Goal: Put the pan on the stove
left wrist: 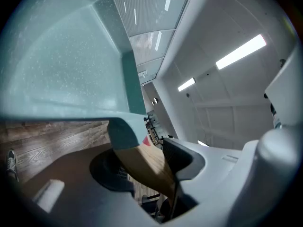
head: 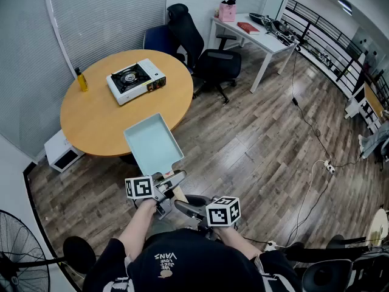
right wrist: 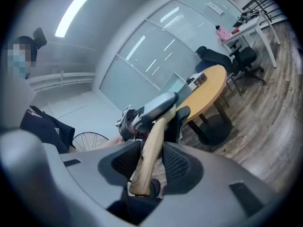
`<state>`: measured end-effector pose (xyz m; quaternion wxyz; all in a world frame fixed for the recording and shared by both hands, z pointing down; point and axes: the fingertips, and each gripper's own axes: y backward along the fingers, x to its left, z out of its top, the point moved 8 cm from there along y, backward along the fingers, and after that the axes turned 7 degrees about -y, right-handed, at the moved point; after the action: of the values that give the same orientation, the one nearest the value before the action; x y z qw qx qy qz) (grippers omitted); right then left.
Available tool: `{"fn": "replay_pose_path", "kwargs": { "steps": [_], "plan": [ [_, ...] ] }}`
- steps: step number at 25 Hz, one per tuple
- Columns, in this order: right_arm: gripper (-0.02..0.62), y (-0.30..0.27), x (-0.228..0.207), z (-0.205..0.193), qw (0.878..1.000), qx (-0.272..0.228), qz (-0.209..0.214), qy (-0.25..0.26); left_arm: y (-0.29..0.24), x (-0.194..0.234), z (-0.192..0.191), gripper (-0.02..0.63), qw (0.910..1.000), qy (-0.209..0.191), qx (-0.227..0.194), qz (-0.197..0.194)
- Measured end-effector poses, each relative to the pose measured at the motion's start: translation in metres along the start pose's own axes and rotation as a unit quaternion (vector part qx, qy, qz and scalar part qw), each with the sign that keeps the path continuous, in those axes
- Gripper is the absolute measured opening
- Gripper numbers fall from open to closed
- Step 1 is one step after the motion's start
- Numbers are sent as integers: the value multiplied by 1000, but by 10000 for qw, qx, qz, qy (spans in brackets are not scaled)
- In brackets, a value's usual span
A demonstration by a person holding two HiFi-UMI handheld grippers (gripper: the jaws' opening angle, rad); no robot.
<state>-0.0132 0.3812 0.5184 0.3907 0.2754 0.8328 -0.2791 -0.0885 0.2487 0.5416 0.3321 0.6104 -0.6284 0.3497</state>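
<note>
The stove [head: 135, 80] sits on the round bench [head: 97, 123], with a bottle [head: 81, 79] to its left. The pan [head: 153, 143] is held before the bench's near edge. Behind the pan, the left gripper [head: 175, 177] and right gripper [head: 182, 205] clasp its handle. Chairs [head: 209, 62] stand behind the bench.

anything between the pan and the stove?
No. Head view shows only bare tabletop between the pan and the stove.

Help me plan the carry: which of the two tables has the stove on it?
The round wooden table, with the stove beside a yellow bottle; the white rectangular desk carries no stove.
</note>
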Motion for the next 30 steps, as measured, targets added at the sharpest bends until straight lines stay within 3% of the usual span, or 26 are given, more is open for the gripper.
{"fn": "replay_pose_path", "kwargs": {
  "steps": [15, 30],
  "plan": [
    [152, -19, -7, 24, 9999, -104, -53, 30, -8, 20, 24, 198, 9998, 155, 33, -77],
    [153, -105, -20, 93, 9995, -227, -202, 5, 1, 77, 120, 198, 9994, 197, 215, -193]
  ]
}}
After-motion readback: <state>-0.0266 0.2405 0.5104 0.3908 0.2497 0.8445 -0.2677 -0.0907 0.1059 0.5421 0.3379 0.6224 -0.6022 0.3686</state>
